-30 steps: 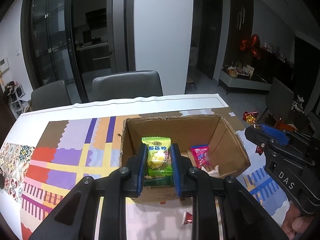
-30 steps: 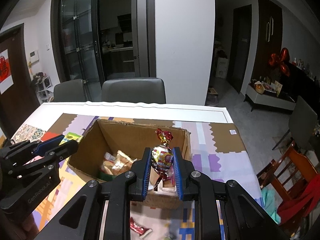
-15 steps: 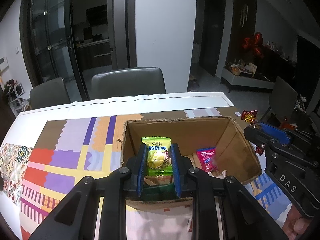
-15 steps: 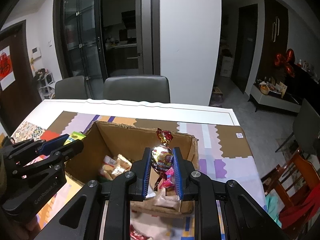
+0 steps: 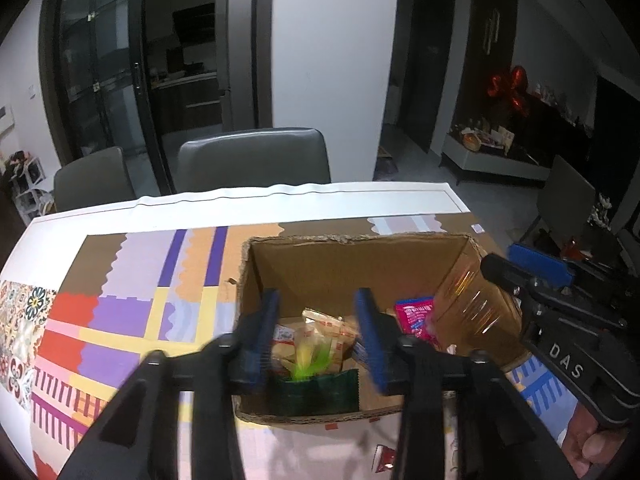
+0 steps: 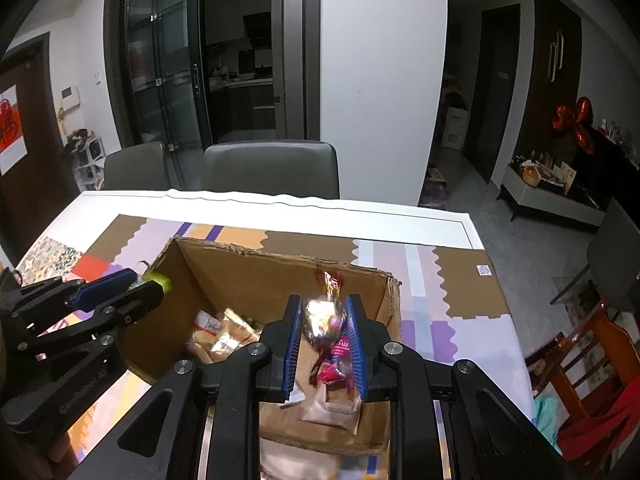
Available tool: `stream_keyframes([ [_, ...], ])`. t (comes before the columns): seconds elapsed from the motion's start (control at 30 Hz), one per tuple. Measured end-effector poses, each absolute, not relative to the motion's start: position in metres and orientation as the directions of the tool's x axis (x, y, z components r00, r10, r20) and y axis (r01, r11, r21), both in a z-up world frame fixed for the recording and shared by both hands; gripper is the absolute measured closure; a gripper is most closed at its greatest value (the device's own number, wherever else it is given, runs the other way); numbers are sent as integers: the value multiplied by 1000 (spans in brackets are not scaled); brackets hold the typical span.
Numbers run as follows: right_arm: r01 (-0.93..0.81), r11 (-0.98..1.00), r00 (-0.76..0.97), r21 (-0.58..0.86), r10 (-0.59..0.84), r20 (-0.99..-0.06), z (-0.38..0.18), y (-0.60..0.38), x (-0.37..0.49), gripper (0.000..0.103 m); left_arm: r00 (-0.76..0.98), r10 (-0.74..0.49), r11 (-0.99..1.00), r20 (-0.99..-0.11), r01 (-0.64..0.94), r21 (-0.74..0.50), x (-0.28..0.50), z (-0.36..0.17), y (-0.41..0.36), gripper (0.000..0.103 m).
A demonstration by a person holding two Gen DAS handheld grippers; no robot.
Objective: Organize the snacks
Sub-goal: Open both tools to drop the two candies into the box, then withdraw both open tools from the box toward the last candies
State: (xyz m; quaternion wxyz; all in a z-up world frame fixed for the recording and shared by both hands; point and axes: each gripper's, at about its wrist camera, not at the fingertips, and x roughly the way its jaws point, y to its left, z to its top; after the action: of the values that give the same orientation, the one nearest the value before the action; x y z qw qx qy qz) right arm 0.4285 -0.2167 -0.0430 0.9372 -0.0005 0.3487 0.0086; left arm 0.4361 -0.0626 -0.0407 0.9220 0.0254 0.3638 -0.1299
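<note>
Over the open brown cardboard box (image 5: 360, 272) on the patterned table mat (image 5: 120, 304), both hand-held tools were pointed steeply down at once. The left gripper (image 5: 316, 336) had just been opening: its blue pads stood spread, and the green-and-yellow candy packet (image 5: 310, 360) was a blurred streak between them, touching neither and dropping toward the pale wrapped biscuits (image 5: 324, 328) already in the box. The right gripper (image 6: 323, 334) had also just been opening, though only a little — the shiny foil-wrapped twist candy (image 6: 323, 316) sat between its blue pads, and whether they were pinching it or had let go I could not tell from the blur.

What might have gone wrong, as I judged it: the foil candy hung close to the near right wall of the box, above a red packet (image 6: 334, 360) and a clear one, so a slow release while the hand drifted could have tipped it over the rim onto the mat. Its twisted tail could also have snagged on a ribbed pad and been carried back out. And with both tools crowding one box, they might have knocked together or nudged it askew.

Each tool tilted forward and down from the near side, the left over the box's left half, the right over its right corner — a bare hand (image 5: 596, 444) gripped the right tool's handle.
</note>
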Motion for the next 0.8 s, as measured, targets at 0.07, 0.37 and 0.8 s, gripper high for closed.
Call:
stream_keyframes([
  [0.07,-1,1000,755,17,12,-655,-44,-220,429,54,708,-213,967,-673,251,-42,435,-39,-62,53],
  [0.37,69,998,774,11,-46,-631,-38,-230,424,26,743,-172,979,-646,202,-29,428,-30,-53,28],
  [0.8,82,997,792,-1,-66,-607,-26,-228,401,23,767,-152,983,-624,184,-12,404,-21,-51,20],
])
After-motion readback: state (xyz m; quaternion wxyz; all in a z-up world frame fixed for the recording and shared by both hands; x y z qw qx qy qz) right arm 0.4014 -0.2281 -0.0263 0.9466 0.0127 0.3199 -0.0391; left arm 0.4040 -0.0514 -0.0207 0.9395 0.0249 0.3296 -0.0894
